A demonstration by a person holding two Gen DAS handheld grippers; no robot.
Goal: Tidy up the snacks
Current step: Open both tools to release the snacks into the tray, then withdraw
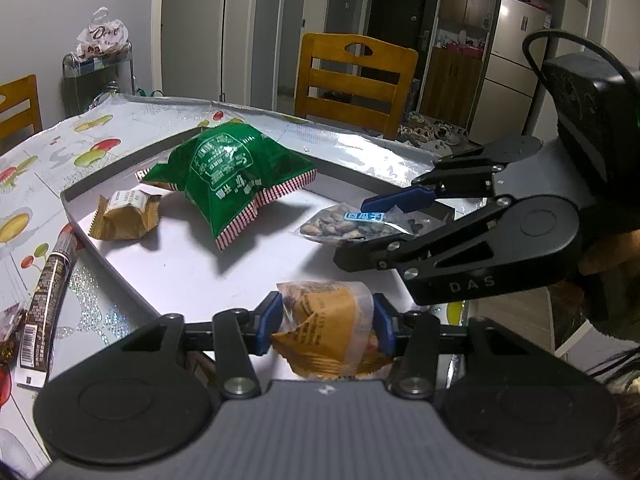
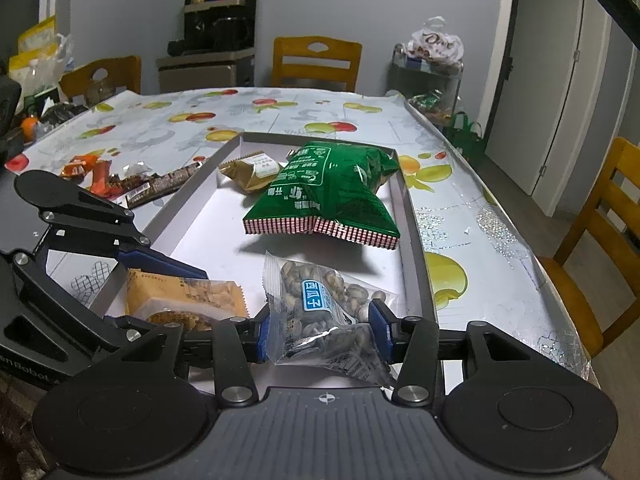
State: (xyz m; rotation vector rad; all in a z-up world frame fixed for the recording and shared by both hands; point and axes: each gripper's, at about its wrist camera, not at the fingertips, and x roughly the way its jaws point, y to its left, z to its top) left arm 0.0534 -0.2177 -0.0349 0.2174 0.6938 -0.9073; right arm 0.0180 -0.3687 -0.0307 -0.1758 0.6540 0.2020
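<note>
Tabletop, covered in a fruit-print plastic cloth: carries the tray and several loose snacks.

Shallow grey rectangular tray with a white floor: the collecting place. It holds a large green puffed snack bag with a red-checked seam and, behind it, a small tan wrapped cake.

Right gripper: jaws clamped on a clear packet of melon seeds with a blue label, low over the tray's near end.

Left gripper: jaws clamped on a tan-and-clear wrapped pastry, just inside the tray's near edge.

Handling note: both packets appear ready to be set down. Best lower each onto bare white floor, well clear of the green bag, part the jaws fully, then draw back straight so the film does not drag along.

View differences: the right wrist view alone shows the red and orange wrappers outside the tray. The left wrist view alone shows the dark brown stick packet at full length, plus the right gripper from the side.
</note>
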